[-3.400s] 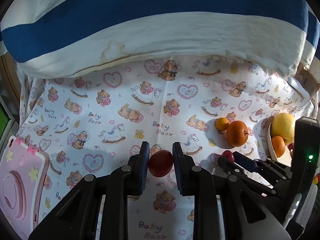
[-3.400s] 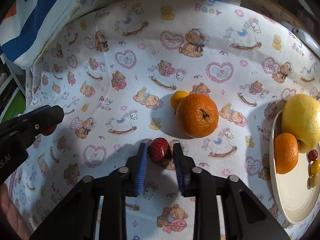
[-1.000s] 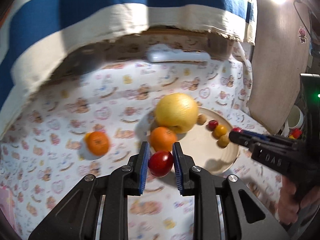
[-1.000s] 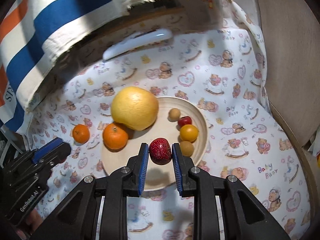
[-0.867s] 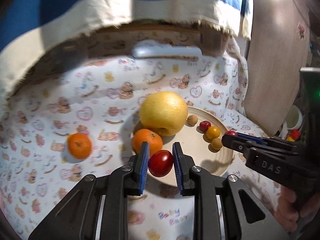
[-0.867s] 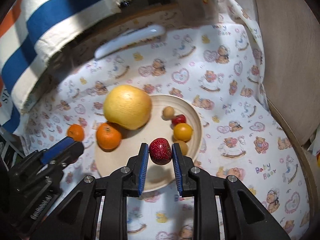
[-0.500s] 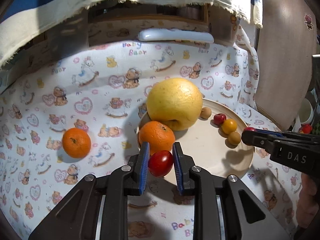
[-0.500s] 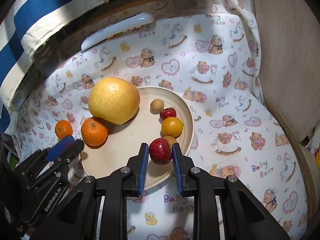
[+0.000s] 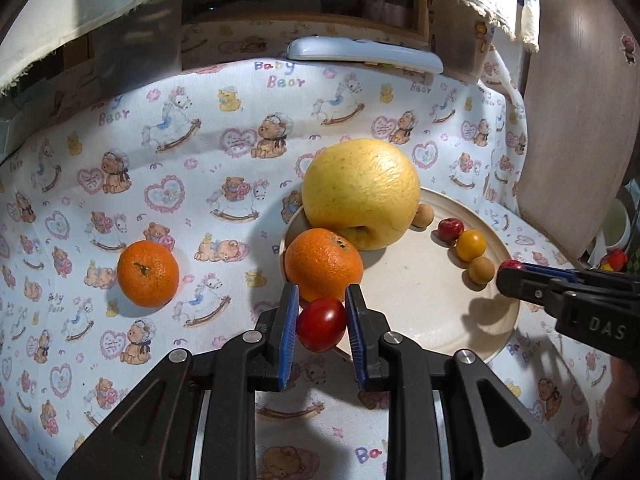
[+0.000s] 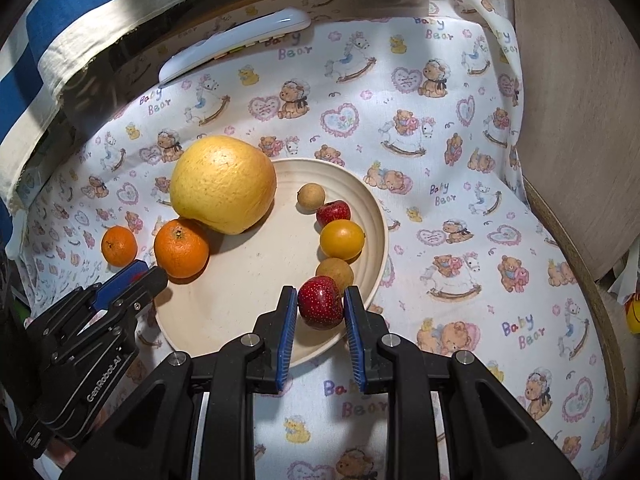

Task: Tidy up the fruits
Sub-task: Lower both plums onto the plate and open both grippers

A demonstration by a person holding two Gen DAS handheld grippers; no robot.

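- Sitting on a bear-printed cloth [image 10: 460,208], a pale round plate [image 10: 256,280] carried most of the fruit: a large yellow pomelo [image 10: 223,184] at its far left edge, an orange [image 10: 181,248] against the rim just below it, and along the right side a row of small pieces, namely a tan round fruit [image 10: 310,197], a small red fruit [image 10: 333,213], a yellow-orange fruit [image 10: 342,239] and another tan one [image 10: 335,273].
- A second, smaller orange [image 9: 147,273] lay on the cloth to the left of the plate, well apart from it.
- The left tool [image 9: 322,322] had its blue pads closed onto a smooth, glossy red tomato-like fruit [image 9: 321,323], pinched from both sides; seen from the left wrist, it sat at the plate's near left rim [image 9: 500,344], just in front of the orange [image 9: 323,265].
- The right tool [image 10: 320,312] was likewise clamped on a dark red fruit with pale speckles [image 10: 320,307], one pad on each side; seen from the right wrist, this fruit was over the near right part of the plate, just beside the nearer tan fruit.
- Whether either held fruit touched the plate could not be told.
- Each tool also showed in the other's view, coming in from the side with a bit of red at its tip.
- A white remote control [image 9: 364,54] lay at the far edge of the cloth, under a blue-and-cream striped fabric [image 10: 72,28].
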